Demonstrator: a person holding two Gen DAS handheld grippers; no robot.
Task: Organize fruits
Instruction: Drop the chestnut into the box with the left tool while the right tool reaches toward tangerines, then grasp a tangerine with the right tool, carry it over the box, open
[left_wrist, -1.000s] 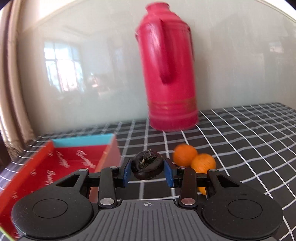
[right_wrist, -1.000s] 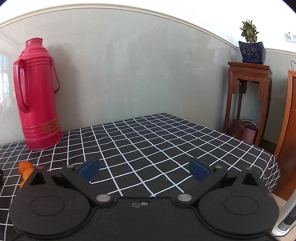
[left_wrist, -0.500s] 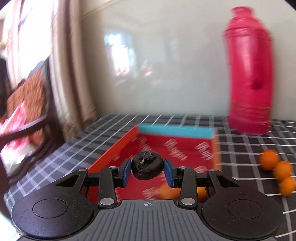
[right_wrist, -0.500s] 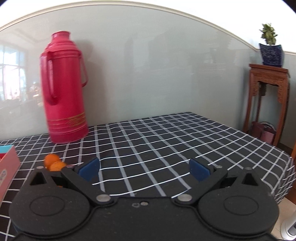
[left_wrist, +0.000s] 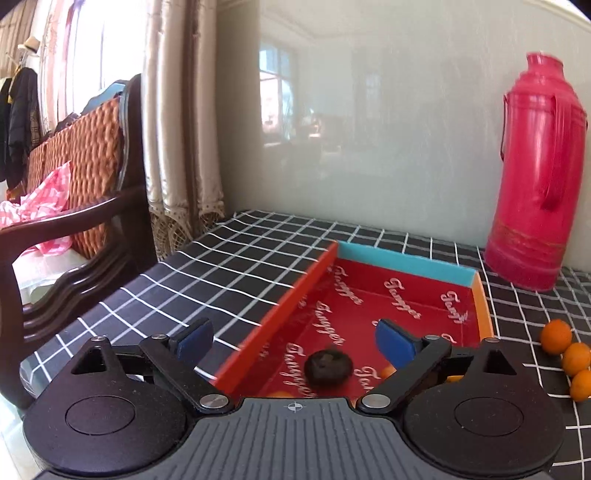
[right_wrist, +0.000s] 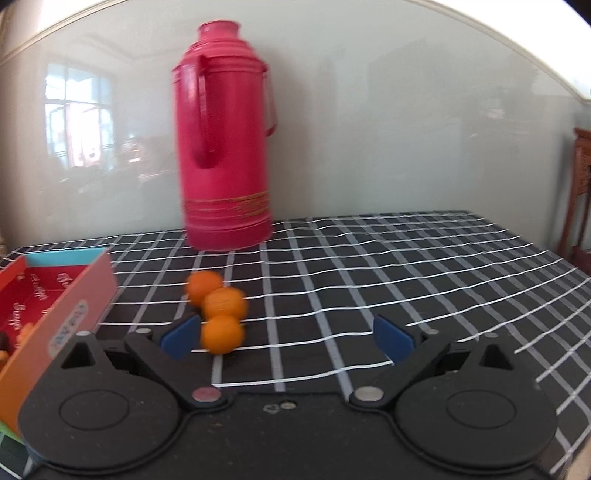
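Now a dark fruit (left_wrist: 327, 368), perhaps mangosteen, loose in the red box (left_wrist: 480, 306) between wide-spread left fingers (left_wrist: 194, 338).

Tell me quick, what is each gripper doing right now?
Left gripper: open, holding nothing; the dark fruit lies in the red box.
Right gripper: open, holding nothing.

- The flask (right_wrist: 225, 147) looks like glossy pink plastic.
- The tablecloth (right_wrist: 388, 266) under it is matt checked cloth.
- The box (left_wrist: 388, 306) beside the flask looks like printed card with a slight sheen.
- The chair (left_wrist: 74, 236) has polished dark wood and a woven back.
- The oranges (right_wrist: 221, 306) have dimpled skin.
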